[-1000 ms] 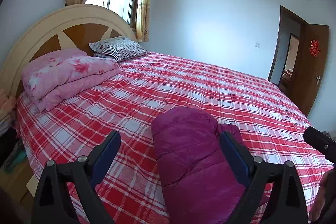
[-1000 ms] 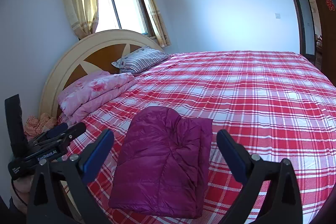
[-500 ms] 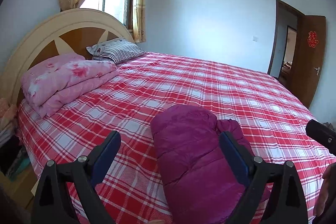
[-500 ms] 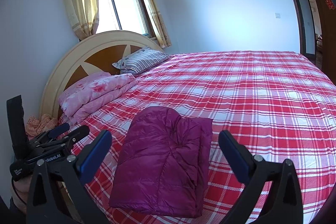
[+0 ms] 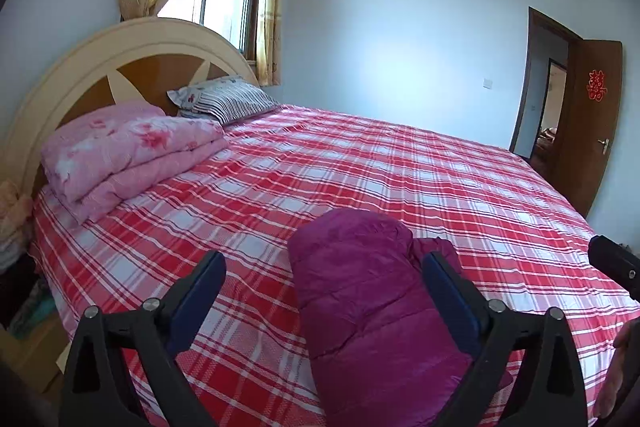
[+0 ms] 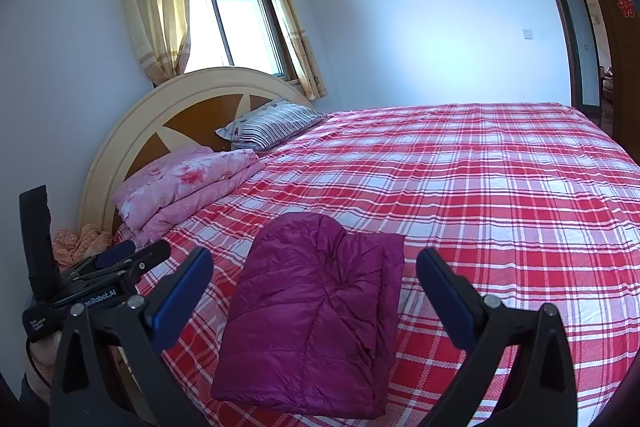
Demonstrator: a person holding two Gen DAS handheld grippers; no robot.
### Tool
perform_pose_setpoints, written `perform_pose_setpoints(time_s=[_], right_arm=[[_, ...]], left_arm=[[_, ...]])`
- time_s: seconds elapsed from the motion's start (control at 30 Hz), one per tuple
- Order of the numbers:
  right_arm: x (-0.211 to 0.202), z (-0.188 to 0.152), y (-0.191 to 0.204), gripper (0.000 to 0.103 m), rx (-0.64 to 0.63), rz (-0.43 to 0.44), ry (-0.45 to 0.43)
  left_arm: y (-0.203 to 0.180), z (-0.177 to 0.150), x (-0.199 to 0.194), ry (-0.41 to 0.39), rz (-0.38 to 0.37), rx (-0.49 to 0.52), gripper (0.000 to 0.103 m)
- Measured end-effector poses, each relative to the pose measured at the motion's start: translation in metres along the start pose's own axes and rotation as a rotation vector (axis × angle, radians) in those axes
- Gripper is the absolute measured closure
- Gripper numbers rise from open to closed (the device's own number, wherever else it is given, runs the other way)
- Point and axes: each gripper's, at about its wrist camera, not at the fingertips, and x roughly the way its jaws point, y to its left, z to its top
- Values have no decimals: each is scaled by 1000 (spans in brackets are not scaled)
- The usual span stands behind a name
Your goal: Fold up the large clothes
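A magenta quilted jacket [image 5: 372, 303] [image 6: 316, 319] lies folded into a compact rectangle on the red plaid bed [image 5: 360, 163] [image 6: 500, 187], close to its near edge. My left gripper [image 5: 324, 283] hovers above and short of the jacket, open, with nothing between its blue pads. In the right wrist view my right gripper [image 6: 314, 281] is also held open over the jacket's near end, not touching it. The left gripper [image 6: 120, 259] shows at the lower left of that view, beside the bed.
A folded pink floral quilt [image 5: 128, 151] and a striped pillow [image 5: 224, 101] rest against the arched headboard [image 5: 100, 63]. A curtained window [image 6: 228, 23] is behind it. An open brown door [image 5: 588, 123] stands at the right. A hand [image 5: 624, 367] shows at the lower right edge.
Both grippers have drawn back and up a little from the bed. The folded jacket has stayed where it lay.
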Motion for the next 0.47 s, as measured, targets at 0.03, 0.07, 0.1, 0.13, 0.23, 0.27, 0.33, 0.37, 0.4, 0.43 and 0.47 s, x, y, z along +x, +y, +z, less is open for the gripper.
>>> perform_pose_setpoints(time_s=[0.03,0.07,0.1,0.13,0.23,0.27,0.33,0.37,0.4,0.43,0.47], right_arm=[[0,0,0,0,-1,1,0],[0,0,1,0,-1,1,1],[0,-1,1,0,-2,1,1],[0,-1,2,0,-4,0,2],[0,-2,4,0,-4,0,7],[0,-3,4,0,-4,0,8],[2,-4,4,0,-4,-1,11],[3,-4,4,0,-4,-1,14],[4,-5,4,0,-4,-2,17],[4,-6,3,0,-3,-4,19],[5,-7,2,0,-2,-5,22]], left_arm=[[0,0,-1,-4,4,1,3],[0,0,-1,-6,8,1,3],[1,0,-1,-7,9,0,3],[2,1,-1,-8,10,-2,3],[4,0,1,-5,19,-4,3],[5,0,2,-6,17,-4,3],[4,0,3,-9,21,4,3],[4,-1,3,-12,20,8,3],[4,-1,2,-20,20,10,3],[4,-1,2,-24,19,10,3],[4,-1,2,-26,13,11,3]])
